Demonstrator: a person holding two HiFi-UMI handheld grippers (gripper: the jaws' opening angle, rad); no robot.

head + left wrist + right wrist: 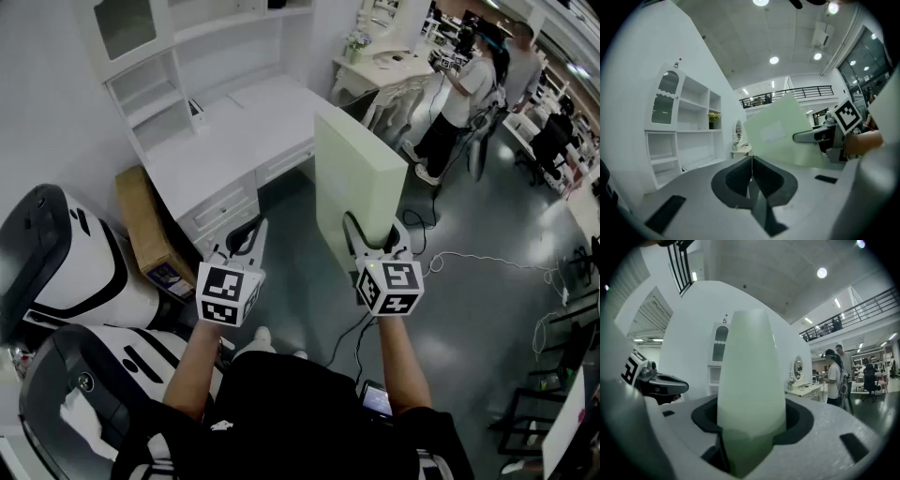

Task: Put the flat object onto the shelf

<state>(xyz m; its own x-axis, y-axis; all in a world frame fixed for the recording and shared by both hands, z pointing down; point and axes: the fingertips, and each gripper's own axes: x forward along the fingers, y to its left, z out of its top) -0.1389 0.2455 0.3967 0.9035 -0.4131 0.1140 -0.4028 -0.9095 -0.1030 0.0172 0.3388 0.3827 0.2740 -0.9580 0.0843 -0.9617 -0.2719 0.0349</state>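
Note:
The flat object (361, 178) is a pale green rectangular slab held upright on its edge, out over the grey floor in front of the white desk (244, 127). My right gripper (375, 231) is shut on its lower edge; in the right gripper view the slab (750, 376) fills the gap between the jaws. To its left, my left gripper (253, 228) hangs apart from the slab, its jaws closed together on nothing (751, 159). The white shelf unit (155, 89) stands on the desk's far side against the wall, its compartments bare (689, 136).
A brown cardboard box (145, 230) leans beside the desk drawers. White rounded machines (66, 267) sit at the lower left. Two people (469, 89) stand by a white dressing table (384, 66) at the back right. A cable (487, 262) runs across the floor.

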